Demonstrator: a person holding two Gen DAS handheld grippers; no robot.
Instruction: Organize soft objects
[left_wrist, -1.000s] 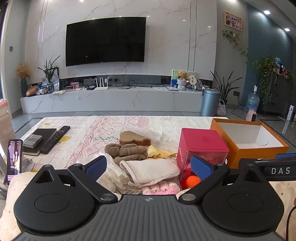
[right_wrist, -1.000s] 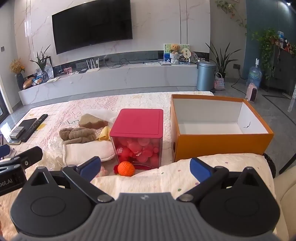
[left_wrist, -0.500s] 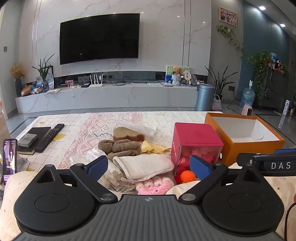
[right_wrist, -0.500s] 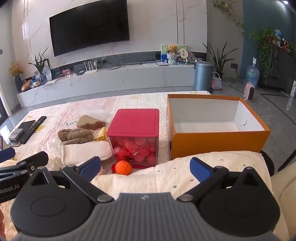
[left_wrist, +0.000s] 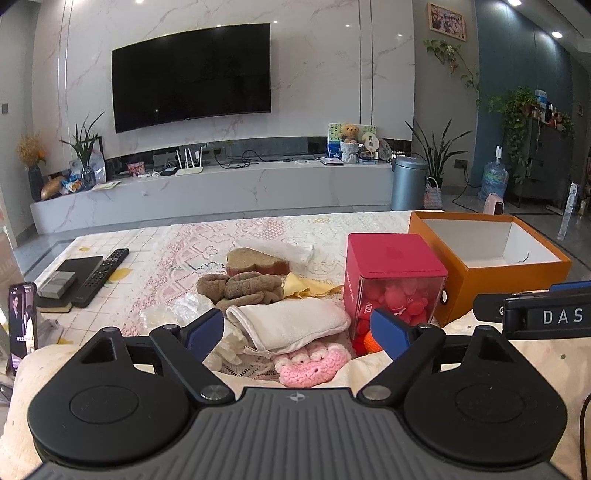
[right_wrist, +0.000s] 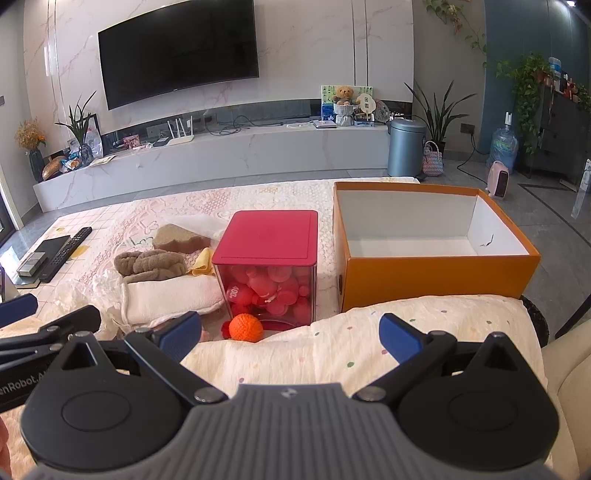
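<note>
Orange box (right_wrist: 436, 275) open-topped at right, soft things heaped left of the red-lidded cube (right_wrist: 269, 267).
Left gripper (left_wrist: 297, 334) and right gripper (right_wrist: 291, 334) both gape, holding nothing; white cloth (left_wrist: 291, 325), brown towel (left_wrist: 242, 290), pink knit (left_wrist: 314, 363) and orange ball (right_wrist: 245, 327) lie on the table.

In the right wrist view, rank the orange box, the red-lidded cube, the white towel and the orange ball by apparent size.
1. orange box
2. red-lidded cube
3. white towel, partly hidden by the gripper, so unsure against the cube
4. orange ball
</note>
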